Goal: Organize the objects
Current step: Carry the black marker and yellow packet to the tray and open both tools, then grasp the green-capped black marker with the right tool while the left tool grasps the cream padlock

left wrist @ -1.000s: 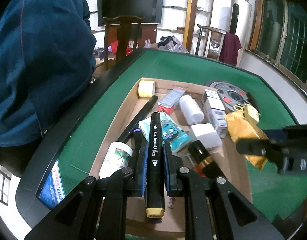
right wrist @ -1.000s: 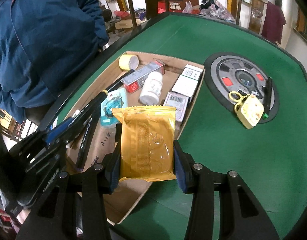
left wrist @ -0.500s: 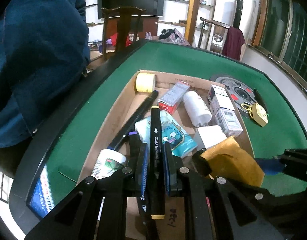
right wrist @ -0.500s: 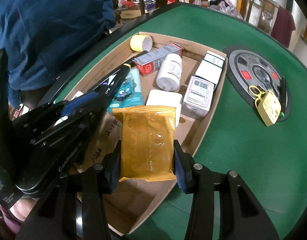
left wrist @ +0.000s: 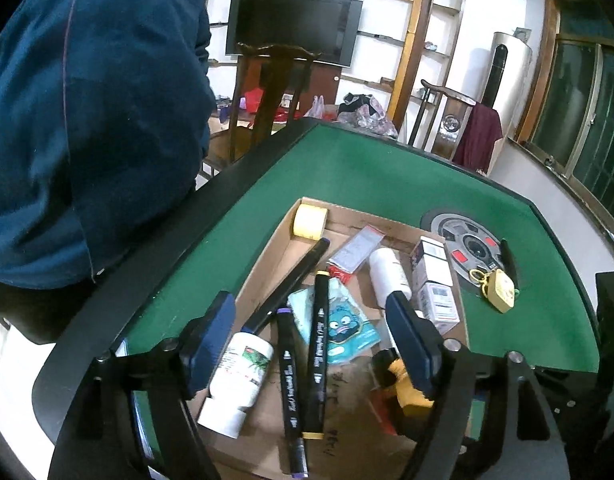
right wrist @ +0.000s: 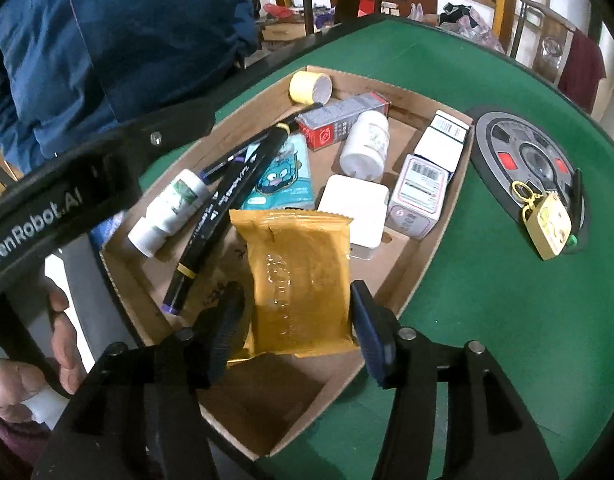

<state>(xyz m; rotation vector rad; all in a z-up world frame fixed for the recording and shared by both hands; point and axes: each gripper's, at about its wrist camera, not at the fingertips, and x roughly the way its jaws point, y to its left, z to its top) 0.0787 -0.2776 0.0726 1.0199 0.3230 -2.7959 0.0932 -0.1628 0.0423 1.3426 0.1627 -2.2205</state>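
My left claw (left wrist: 311,344) is wide, empty. My right claw (right wrist: 293,324) holds the yellow packet (right wrist: 299,280) over the box (right wrist: 423,264). Next, drop it at 6 o'clock.

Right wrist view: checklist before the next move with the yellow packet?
1. Left gripper open, nothing between its fingers: ok.
2. Yellow-capped marker lying inside the cardboard box: ok.
3. Yellow packet over the box, not over the green felt: ok.
4. Right gripper firm on the packet: cannot tell; pads sit close on both sides, contact unclear.
5. Spot under the packet free: cannot tell, the packet hides it.
6. All items in the box: not ok; the padlock lies outside on the table.
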